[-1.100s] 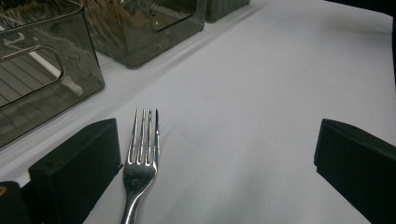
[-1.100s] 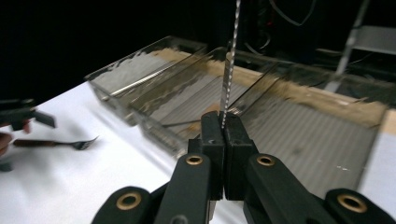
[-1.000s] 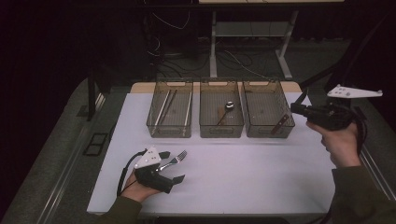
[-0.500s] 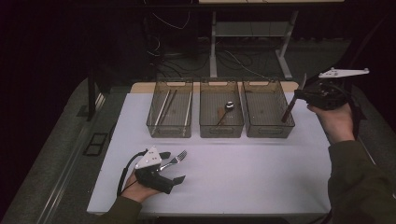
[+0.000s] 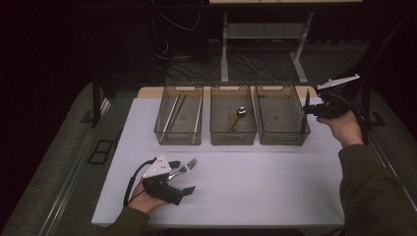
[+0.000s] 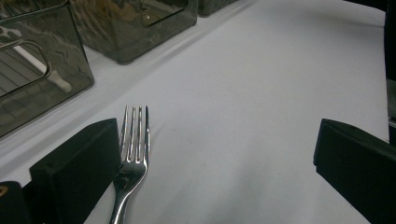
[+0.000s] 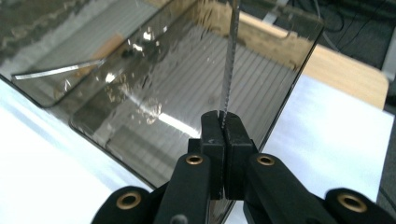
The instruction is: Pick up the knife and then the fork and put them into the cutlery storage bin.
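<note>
High view: three smoked bins in row at table's far edge. Right gripper [image 5: 309, 109] at 3 o'clock of right bin [image 5: 282, 123], beside its right wall, pinching knife [image 5: 307, 100] upright. Left gripper [image 5: 183, 178] low at 7 o'clock of table [image 5: 255, 182], jaws spread, fork [image 5: 185, 167] by upper jaw. Wide bare cloth between hands.

Left gripper view: fork [image 6: 130, 163] touching left jaw, tines at 12; right jaw well apart.

Right gripper view: jaws pressed on knife [image 7: 229, 56], blade rising to 12 over bin's [image 7: 154, 107] corner.
</note>
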